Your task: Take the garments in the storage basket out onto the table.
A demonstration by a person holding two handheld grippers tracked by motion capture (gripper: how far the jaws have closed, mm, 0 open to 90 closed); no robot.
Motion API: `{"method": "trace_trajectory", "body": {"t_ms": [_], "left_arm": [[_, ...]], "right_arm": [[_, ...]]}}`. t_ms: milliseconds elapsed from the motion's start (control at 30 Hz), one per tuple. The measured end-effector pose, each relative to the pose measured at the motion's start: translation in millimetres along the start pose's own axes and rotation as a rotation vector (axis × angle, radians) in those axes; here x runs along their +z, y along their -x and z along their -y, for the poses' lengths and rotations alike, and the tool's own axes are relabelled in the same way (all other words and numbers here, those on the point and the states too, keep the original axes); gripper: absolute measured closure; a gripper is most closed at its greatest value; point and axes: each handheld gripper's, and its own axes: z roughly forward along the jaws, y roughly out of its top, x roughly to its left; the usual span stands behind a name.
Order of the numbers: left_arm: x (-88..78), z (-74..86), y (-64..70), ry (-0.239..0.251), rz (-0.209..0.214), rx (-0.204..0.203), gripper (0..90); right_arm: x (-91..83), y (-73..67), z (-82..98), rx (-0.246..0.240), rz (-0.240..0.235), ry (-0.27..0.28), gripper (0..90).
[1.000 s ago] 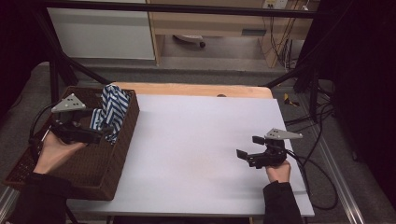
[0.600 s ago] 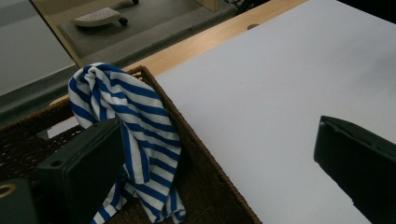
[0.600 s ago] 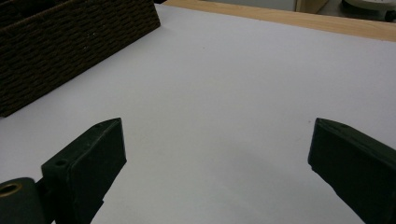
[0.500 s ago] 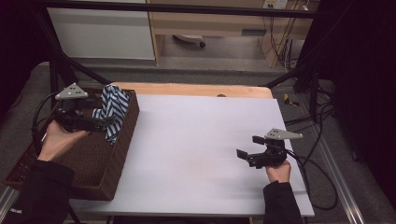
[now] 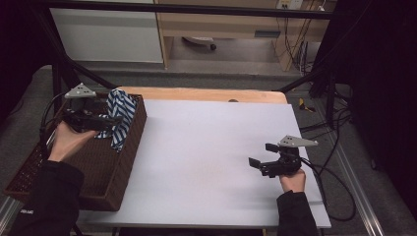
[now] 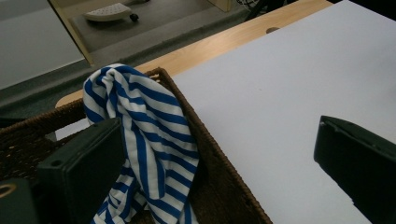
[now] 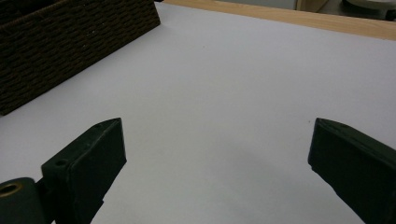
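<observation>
Blue-and-white striped cloth (image 6: 140, 140) draped over rim of brown wicker basket (image 5: 98, 167) at far L corner, part hanging inside, bunched top rising above rim. Left claw (image 5: 109, 121) held over basket interior, level w/ cloth; jaws spread wide in its own view, one jaw just beside cloth folds, possibly touching fabric, other jaw out over white counter (image 5: 206, 147). Nothing clamped between them. Right claw (image 5: 259, 161) low over counter near R front, well apart from basket and cloth; jaws wide open, empty, bare counter between them. Basket wall (image 7: 70, 42) seen at upper L of right claw's own view.
</observation>
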Motion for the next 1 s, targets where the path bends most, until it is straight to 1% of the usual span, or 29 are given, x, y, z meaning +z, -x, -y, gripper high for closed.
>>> {"method": "trace_trajectory", "body": {"t_ms": [67,167,300,500,667,733,1000], "left_arm": [[3.6,0.2,-2.3,-0.003,-0.011,-0.009,1.6],[7.0,0.6,-4.7,-0.010,-0.019,-0.011,1.6],[15.7,2.1,-9.3,-0.019,-0.035,-0.017,1.6],[24.9,3.7,-13.7,-0.037,-0.052,-0.008,1.7],[33.8,6.4,-18.7,-0.052,-0.066,-0.022,2.0],[36.6,7.3,-20.9,-0.060,-0.073,-0.021,2.1],[48.0,11.0,-30.2,-0.063,-0.095,-0.045,2.7]], "right_arm": [[0.0,0.1,0.0,0.000,0.001,-0.001,4.5],[0.3,0.0,0.1,-0.001,0.000,-0.003,4.5],[0.7,0.1,0.2,-0.003,0.002,-0.004,4.5],[0.9,0.0,0.3,-0.004,0.001,-0.005,4.5],[1.8,0.1,0.6,-0.009,0.003,-0.009,4.5],[2.1,-0.1,0.6,-0.007,0.003,-0.009,4.5],[2.5,-0.1,0.8,-0.009,0.004,-0.011,4.5]]}}
